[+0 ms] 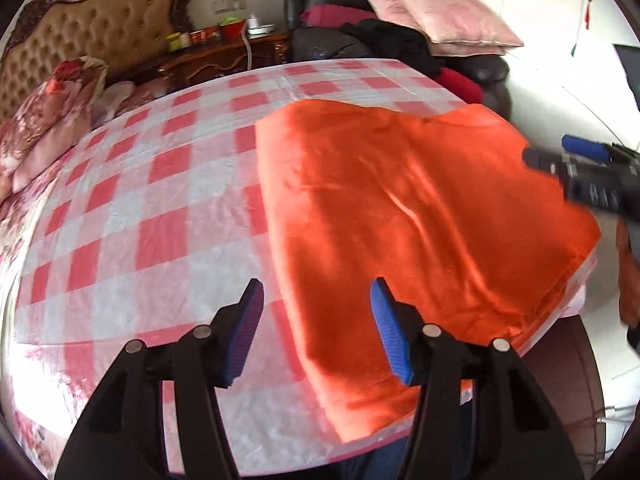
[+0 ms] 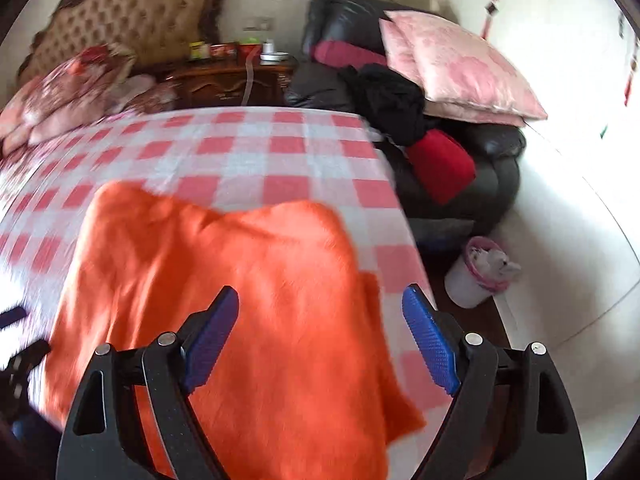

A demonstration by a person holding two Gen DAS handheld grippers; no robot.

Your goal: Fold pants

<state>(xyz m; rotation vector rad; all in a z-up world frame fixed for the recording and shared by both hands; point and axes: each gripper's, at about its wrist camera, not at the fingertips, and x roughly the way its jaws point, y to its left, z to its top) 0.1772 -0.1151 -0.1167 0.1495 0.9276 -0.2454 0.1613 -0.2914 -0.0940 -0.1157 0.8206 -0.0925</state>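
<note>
Pants [image 1: 420,216] in bright orange lie folded into a broad, thick rectangle on the bed [image 1: 152,208], on its red-and-white checked cover, at the near corner on the side toward the black sofa [image 1: 332,12]. Their surface is fairly flat, with a few soft creases running across the top layer, and one edge lies along the edge of the mattress.

Seen from its own camera, the left tool [image 1: 318,330] hangs above the near edge of the pants with its blue pads spread apart and nothing between them; one pad is over the checked cover, the other over the orange cloth. The right tool [image 2: 320,344] also stands wide apart and empty, hovering over the pants without touching them; the right wrist view is blurred. In the left wrist view the right tool appears at the right border, dark and blurred, above the far corner of the fabric.

Pink pillows [image 1: 436,8] and dark clothes [image 1: 396,44] are piled on the sofa. A tufted headboard [image 1: 92,28] and a wooden nightstand [image 1: 224,56] stand beyond the bed.
</note>
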